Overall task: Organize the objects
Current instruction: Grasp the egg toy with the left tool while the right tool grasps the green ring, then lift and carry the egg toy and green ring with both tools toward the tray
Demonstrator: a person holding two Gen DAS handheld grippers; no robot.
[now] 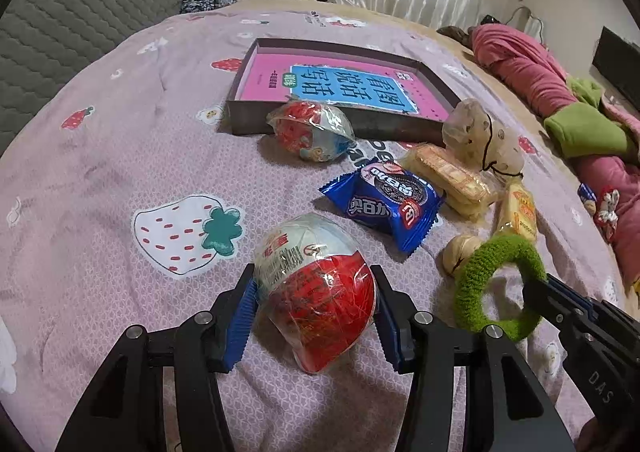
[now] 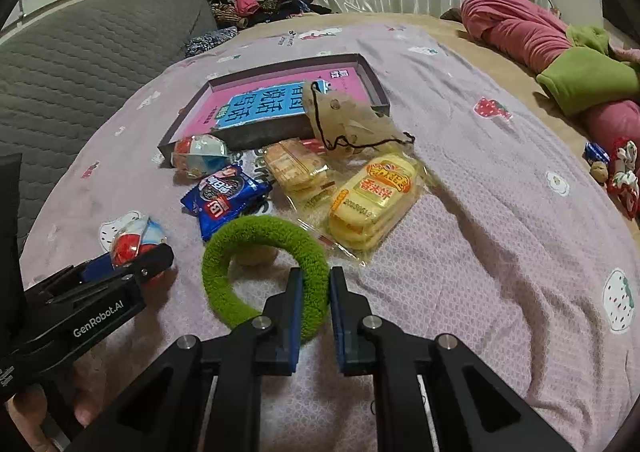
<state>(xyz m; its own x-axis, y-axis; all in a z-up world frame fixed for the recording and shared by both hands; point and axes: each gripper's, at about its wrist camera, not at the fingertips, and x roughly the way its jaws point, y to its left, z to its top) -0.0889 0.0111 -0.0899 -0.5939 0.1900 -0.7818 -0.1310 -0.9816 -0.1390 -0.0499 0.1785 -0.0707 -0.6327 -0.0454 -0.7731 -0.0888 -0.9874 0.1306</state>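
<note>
My left gripper (image 1: 314, 292) is shut on a red-and-white egg toy (image 1: 316, 292) in clear wrap, just above the bedspread; it also shows in the right wrist view (image 2: 134, 242). My right gripper (image 2: 316, 284) is shut on the rim of a fuzzy green ring (image 2: 260, 272), which also shows in the left wrist view (image 1: 500, 284). A second egg toy (image 1: 312, 130) lies by a shallow dark box (image 1: 332, 124) that holds a pink and blue book (image 1: 352, 86). A blue cookie packet (image 1: 384, 204), yellow cracker packs (image 2: 372, 200) and a crumpled bag (image 2: 348, 120) lie between.
A small walnut-like nut (image 1: 460, 252) sits under the green ring. The bedspread (image 2: 500, 232) is lilac with strawberry prints. Pink and green clothes (image 2: 560, 52) lie at the right. A grey quilted headboard (image 1: 80, 12) stands at the left, with piled clothes (image 2: 256, 0) at the back.
</note>
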